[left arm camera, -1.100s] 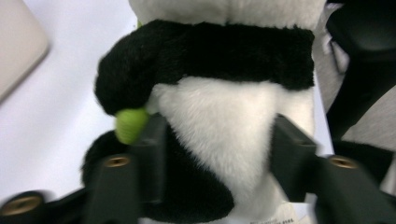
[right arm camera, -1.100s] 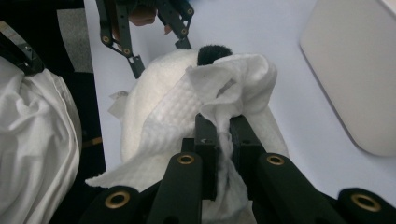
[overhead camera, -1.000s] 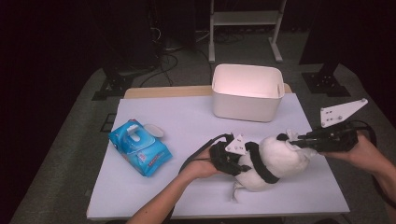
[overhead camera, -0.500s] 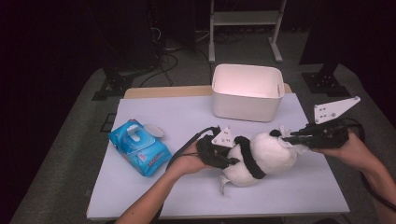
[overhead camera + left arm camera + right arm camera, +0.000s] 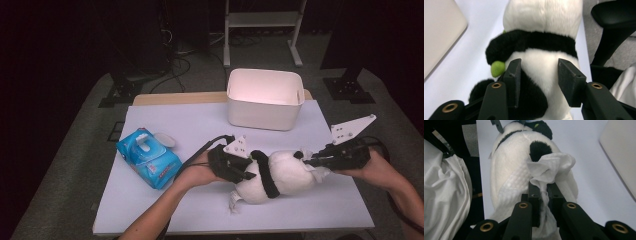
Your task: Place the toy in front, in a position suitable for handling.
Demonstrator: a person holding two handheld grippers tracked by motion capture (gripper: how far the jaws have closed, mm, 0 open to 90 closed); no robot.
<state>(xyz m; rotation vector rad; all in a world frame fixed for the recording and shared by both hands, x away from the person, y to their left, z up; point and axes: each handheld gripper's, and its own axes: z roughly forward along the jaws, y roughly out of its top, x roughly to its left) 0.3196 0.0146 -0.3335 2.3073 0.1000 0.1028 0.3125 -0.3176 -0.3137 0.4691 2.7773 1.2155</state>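
A black-and-white panda plush [image 5: 287, 172] lies lengthwise near the table's front edge, between my two grippers. My left gripper [image 5: 250, 172] is shut on its lower body, pads pressed into the fur on either side [image 5: 540, 75]; a black arm with a green paw [image 5: 498, 68] sits just beyond. My right gripper [image 5: 307, 161] meets the plush from the right. Its jaws [image 5: 543, 188] are shut on a crumpled white wipe [image 5: 551, 167] that rests against the panda's head [image 5: 509, 157] by a black ear [image 5: 538, 149].
A white bin [image 5: 265, 112] stands at the back of the pale table [image 5: 200, 125]. A blue pack of wipes [image 5: 148, 157] with its flap open lies to the left. Both forearms come in from the front edge.
The left gripper has raised the plush a little and drawn it slightly leftward. The right gripper with the wipe has stayed against the head.
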